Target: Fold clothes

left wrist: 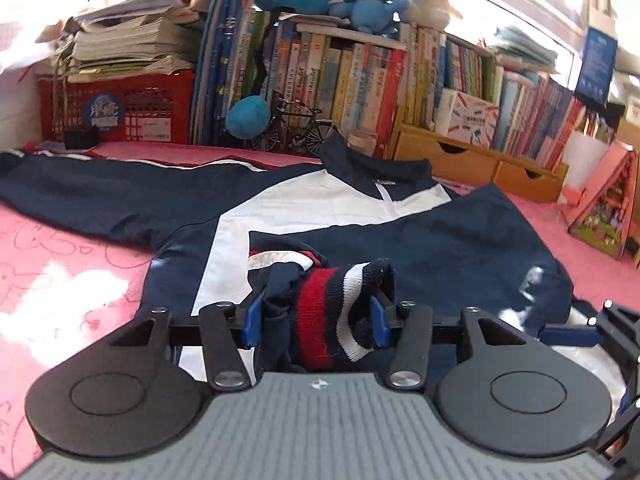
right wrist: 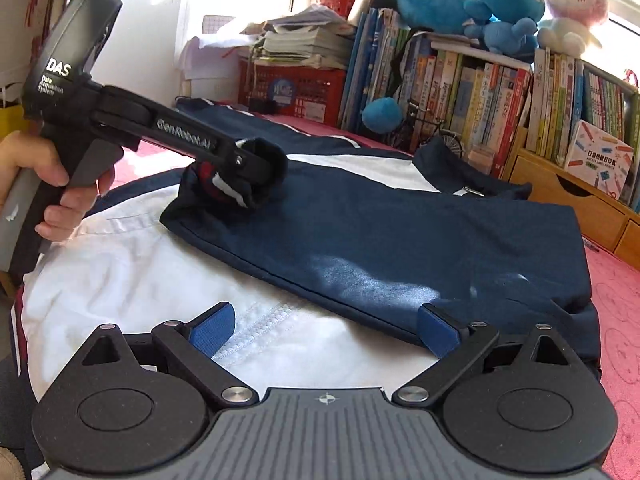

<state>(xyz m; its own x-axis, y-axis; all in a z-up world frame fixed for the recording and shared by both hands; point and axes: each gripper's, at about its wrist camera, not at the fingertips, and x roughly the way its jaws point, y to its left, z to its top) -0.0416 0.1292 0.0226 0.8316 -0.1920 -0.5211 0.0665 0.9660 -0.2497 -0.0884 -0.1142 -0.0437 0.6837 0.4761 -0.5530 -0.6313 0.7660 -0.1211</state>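
Jacket [left wrist: 304, 208] lies spread flat on the pink bed cover [left wrist: 60, 248], collar toward the bookshelf [left wrist: 360, 80]. One sleeve runs out to the far left; the other is folded across the chest.

Left tool [left wrist: 316, 316]: blue pads clamped on the striped cuff [left wrist: 320, 312] of the folded sleeve, navy/red/white knit bunched between them. Cuff sits over the jacket's middle, just above the white panel. The right-wrist view shows the same tool from the side [right wrist: 244, 168], the person's hand [right wrist: 48, 184] gripping its handle at the left edge, the cuff resting on or just above the navy fabric; can't tell which.

Right tool [right wrist: 324, 332]: fingers wide apart, nothing between them, hovering at the jacket's hem over the white lining [right wrist: 160, 272], the right finger [right wrist: 438, 332] at the folded sleeve's edge. In the left-wrist view only a sliver of this tool shows at the right edge [left wrist: 600, 332].

Hidden or unclear: the lower jacket is blocked by the tool bodies in both views. The far-left sleeve end is cut off in the left view. Stuffed toys [right wrist: 480, 4] on the shelf top are partly cropped.
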